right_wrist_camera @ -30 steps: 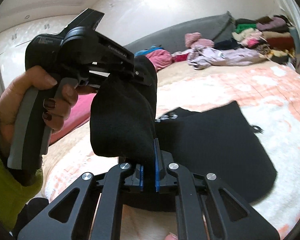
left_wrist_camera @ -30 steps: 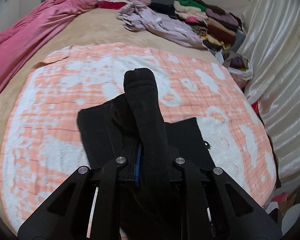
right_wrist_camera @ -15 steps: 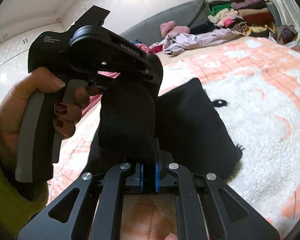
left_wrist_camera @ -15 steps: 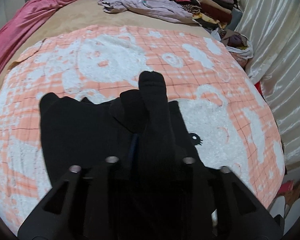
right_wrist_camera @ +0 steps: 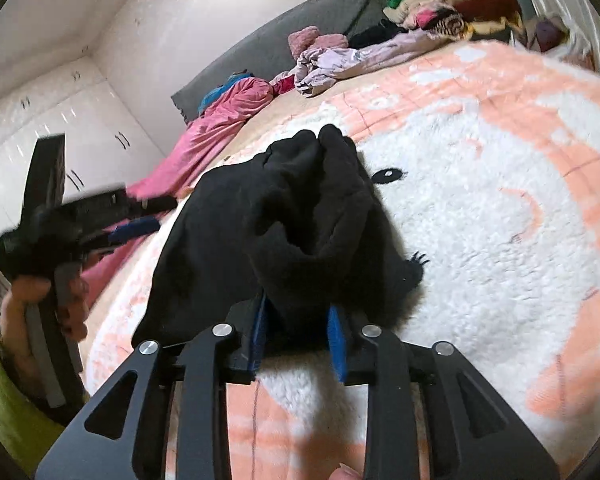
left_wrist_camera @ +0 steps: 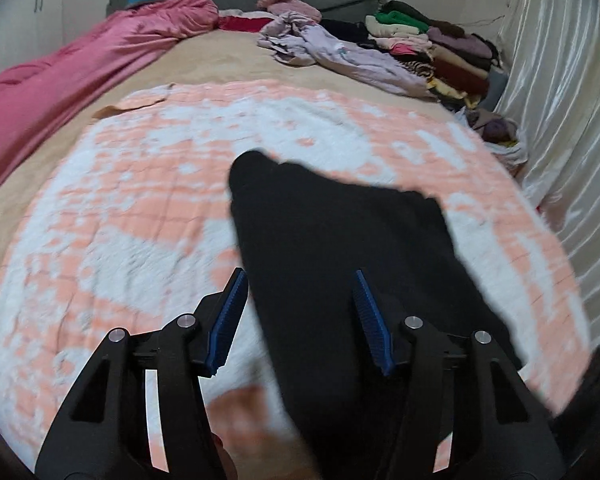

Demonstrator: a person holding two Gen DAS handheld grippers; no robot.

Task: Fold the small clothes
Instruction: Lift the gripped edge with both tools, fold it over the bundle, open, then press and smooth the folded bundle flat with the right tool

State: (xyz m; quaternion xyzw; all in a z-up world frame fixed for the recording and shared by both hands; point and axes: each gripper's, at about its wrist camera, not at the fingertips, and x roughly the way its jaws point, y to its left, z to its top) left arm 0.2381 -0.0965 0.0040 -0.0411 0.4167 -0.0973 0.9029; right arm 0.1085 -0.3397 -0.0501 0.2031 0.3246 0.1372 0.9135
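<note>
A black garment (left_wrist_camera: 340, 240) lies folded on the orange-and-white fleece blanket (left_wrist_camera: 140, 220). My left gripper (left_wrist_camera: 299, 280) hovers low over its near end. Its jaws are opening, the blue pads stand apart, and the cloth lies under them without being pinched. In the right wrist view the garment (right_wrist_camera: 228, 240) is bunched into a soft heap. My right gripper (right_wrist_camera: 296, 312) is at its near edge with jaws opening. A fold of black cloth sits loosely between its pads. The left gripper (right_wrist_camera: 148, 216) shows off to the left, held by a hand (right_wrist_camera: 40, 308) in a green sleeve.
A pink duvet (left_wrist_camera: 80, 68) runs along the bed's left side. Crumpled lilac clothes (left_wrist_camera: 340, 52) and a stack of folded clothes (left_wrist_camera: 440, 48) lie at the far right. A pale curtain (left_wrist_camera: 560, 100) hangs on the right. White wardrobes (right_wrist_camera: 60, 120) stand at the left.
Both grippers were shut on the raised black cloth. Both have since parted their jaws. The cloth has dropped onto the blanket, and the left gripper has pulled away from the heap.
</note>
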